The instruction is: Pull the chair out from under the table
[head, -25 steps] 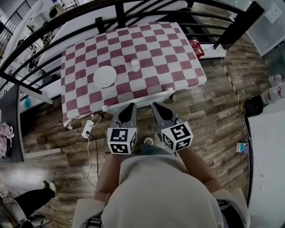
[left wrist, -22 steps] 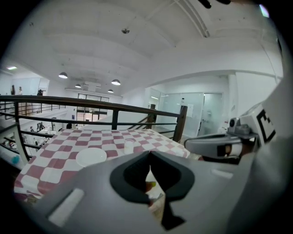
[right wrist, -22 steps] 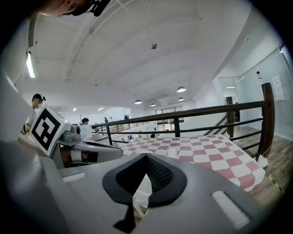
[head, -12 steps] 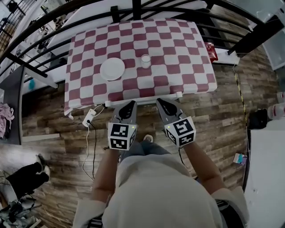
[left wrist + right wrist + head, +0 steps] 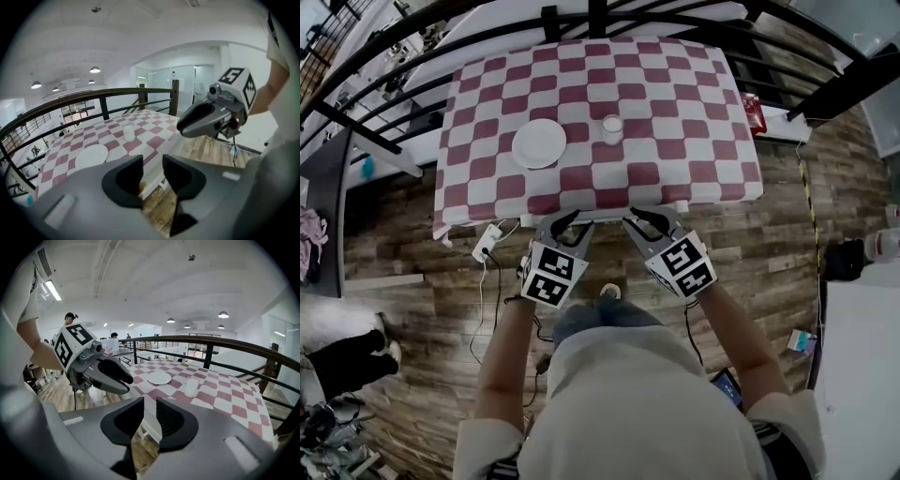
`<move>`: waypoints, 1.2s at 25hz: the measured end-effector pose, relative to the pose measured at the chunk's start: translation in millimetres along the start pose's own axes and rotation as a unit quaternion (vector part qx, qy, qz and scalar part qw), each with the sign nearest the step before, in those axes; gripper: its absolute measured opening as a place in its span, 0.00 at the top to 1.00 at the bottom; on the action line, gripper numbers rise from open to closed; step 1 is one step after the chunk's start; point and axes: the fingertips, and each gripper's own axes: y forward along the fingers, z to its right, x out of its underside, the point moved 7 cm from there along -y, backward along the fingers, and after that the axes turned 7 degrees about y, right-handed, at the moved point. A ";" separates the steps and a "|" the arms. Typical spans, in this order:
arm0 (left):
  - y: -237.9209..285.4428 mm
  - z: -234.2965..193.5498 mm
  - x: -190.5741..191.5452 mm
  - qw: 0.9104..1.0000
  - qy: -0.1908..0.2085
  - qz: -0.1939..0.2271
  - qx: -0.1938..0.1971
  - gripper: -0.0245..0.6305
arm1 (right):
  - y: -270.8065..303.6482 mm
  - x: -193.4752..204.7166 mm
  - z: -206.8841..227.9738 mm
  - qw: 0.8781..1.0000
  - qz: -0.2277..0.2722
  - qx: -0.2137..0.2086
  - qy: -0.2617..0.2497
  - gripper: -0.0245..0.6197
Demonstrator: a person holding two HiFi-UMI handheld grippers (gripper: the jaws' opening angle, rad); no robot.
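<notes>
Head view: chair [image 5: 609, 216] tucked under table [image 5: 600, 94], white top rail at near edge | left gripper [image 5: 565, 223], right gripper [image 5: 645, 219]: jaws just opened, apart, nothing pinched | step: reaching for rail | next, likely: clamp rail, draw back

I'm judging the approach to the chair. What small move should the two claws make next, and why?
Probably ease both down and forward onto the chair's white top rail. The left claw and right claw have just been opening, nothing is gripped between them, and they hover short of that rail at the table's near edge.
</notes>
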 end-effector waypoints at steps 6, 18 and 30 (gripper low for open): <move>13.3 1.9 3.9 0.996 0.069 -0.049 0.041 0.70 | 14.1 2.3 3.6 0.996 -0.057 -0.038 -0.066 0.81; 32.5 -2.8 3.8 0.974 0.174 -0.118 0.085 0.70 | 47.9 2.9 6.1 0.957 -0.168 -0.095 -0.218 0.77; 56.6 -7.3 8.2 0.940 0.262 -0.173 0.134 0.70 | 76.7 9.8 7.3 0.926 -0.241 -0.141 -0.255 0.77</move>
